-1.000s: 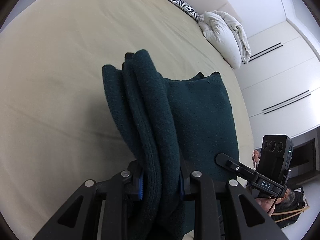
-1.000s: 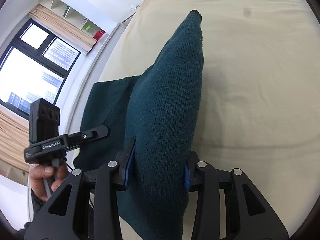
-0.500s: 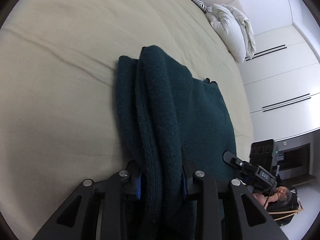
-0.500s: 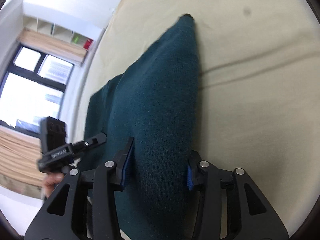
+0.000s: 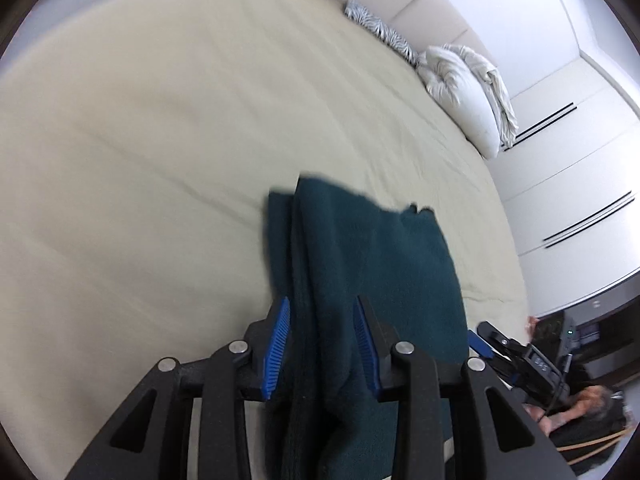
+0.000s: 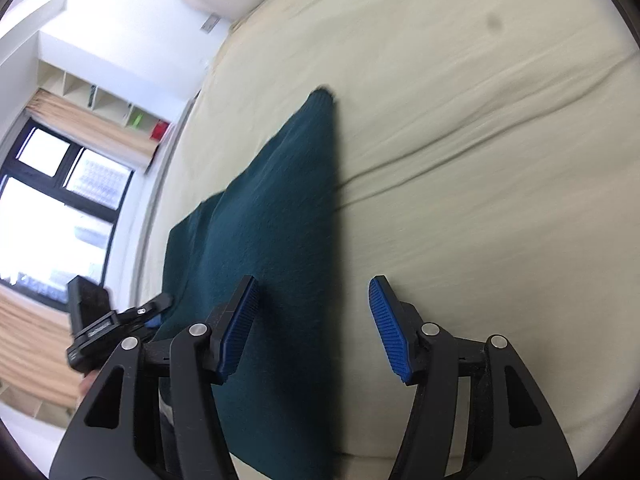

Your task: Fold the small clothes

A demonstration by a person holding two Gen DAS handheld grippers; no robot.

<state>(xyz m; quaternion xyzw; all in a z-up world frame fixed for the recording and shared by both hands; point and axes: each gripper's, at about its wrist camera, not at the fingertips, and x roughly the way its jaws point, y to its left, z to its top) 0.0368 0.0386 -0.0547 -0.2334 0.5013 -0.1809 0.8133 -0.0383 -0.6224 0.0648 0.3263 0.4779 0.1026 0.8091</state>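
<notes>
Fingers: both sets opening up; a second ago they pinched the sweater (image 5: 360, 264), now the right gripper (image 6: 312, 320) is clear of it and the left gripper (image 5: 322, 344) is easing off.
Meaning: fold's laid on the bed (image 5: 160, 140), probably done.
Views: left shows stacked edges, right only smooth top.

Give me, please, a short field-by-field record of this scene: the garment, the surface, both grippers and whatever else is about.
garment: dark green knit garment, folded in layers, lying on the bed
surface: beige bed sheet, lightly creased
left gripper: jaws opening, folded edge between the pads, no clear grip
right gripper: jaws opening, wide apart, garment's edge between them, far pad clear of it
background: white pillow, zebra-print cushion, window
</notes>
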